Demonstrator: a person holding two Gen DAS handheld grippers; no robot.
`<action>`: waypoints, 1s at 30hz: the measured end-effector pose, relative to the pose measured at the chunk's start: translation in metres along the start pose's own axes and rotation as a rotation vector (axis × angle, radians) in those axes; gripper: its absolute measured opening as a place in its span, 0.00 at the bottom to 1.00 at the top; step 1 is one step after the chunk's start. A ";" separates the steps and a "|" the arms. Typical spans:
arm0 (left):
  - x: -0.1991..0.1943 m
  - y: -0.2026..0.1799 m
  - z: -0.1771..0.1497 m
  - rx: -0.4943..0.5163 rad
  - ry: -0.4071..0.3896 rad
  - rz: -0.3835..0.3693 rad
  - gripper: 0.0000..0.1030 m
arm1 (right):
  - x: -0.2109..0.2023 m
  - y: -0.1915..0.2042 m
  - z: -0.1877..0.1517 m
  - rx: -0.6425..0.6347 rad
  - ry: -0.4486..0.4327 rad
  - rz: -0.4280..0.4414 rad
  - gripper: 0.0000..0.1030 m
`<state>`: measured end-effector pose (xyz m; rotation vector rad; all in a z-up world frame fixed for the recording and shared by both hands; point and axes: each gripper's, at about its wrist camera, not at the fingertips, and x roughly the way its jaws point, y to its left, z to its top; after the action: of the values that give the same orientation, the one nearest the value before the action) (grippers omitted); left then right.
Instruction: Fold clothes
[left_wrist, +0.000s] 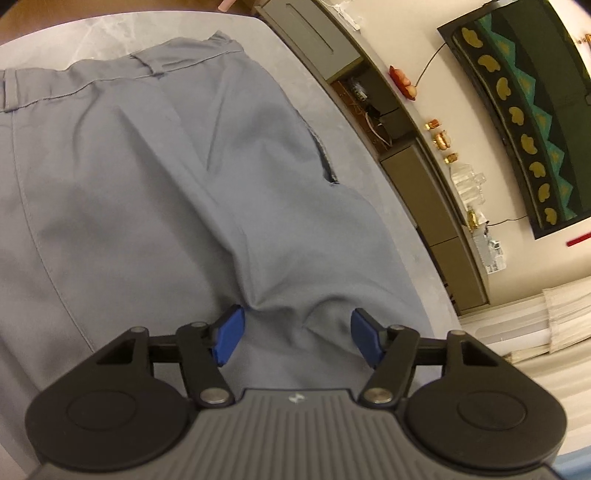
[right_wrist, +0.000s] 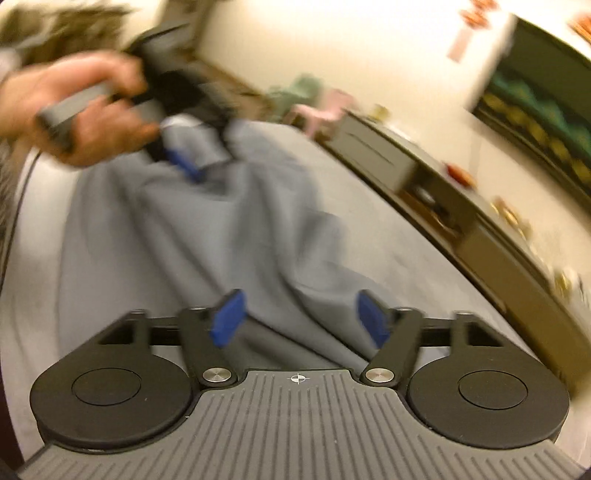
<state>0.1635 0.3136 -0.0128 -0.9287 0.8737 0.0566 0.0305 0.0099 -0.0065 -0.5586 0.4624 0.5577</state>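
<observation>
While the grey trousers (left_wrist: 155, 192) lie spread over the grey table (left_wrist: 325, 122), the left gripper (left_wrist: 297, 338) sits low on them with its blue pads (left_wrist: 231, 338) apart. A puckered bunch of cloth rises between the jaws and touches the left pad at its tip; the right pad stands just clear of the fabric, so the jaws are spread around the fold rather than clamped on it. Ahead of the jaws the trousers run away to the waistband (left_wrist: 110, 79) with its belt loops, and a pocket opening (left_wrist: 325, 158) lies ahead and to the right.

In the right wrist view, which is blurred, the right gripper (right_wrist: 299, 319) hangs with its jaws released and wide. Trouser cloth passes under the gap between them, but neither pad presses on it. Far ahead and to the left of these jaws, a hand (right_wrist: 79, 107) grips the handle of the other gripper (right_wrist: 188, 162), one blue pad of which shows against the cloth.

To the right of both pairs of jaws runs a long low cabinet (left_wrist: 424, 173) against a pale wall, with a dark-framed green picture (left_wrist: 524, 110) above it.

The only markings are a small white emblem (left_wrist: 295, 398) on the left gripper's ribbed body and a crosshair mark (right_wrist: 298, 378) on the right one; no writing can be read.
</observation>
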 end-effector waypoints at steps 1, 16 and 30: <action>0.000 0.000 -0.001 0.006 0.000 0.002 0.62 | -0.003 -0.015 -0.005 0.014 0.009 -0.054 0.87; 0.025 -0.015 0.008 0.118 -0.062 0.091 0.13 | 0.136 -0.229 -0.096 0.495 0.427 -0.056 0.03; -0.033 0.011 0.006 -0.088 -0.196 -0.100 0.09 | -0.104 -0.063 -0.099 0.262 -0.226 -0.670 0.82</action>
<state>0.1407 0.3349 0.0038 -1.0300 0.6468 0.0985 -0.0350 -0.1321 -0.0018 -0.3606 0.1102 -0.0846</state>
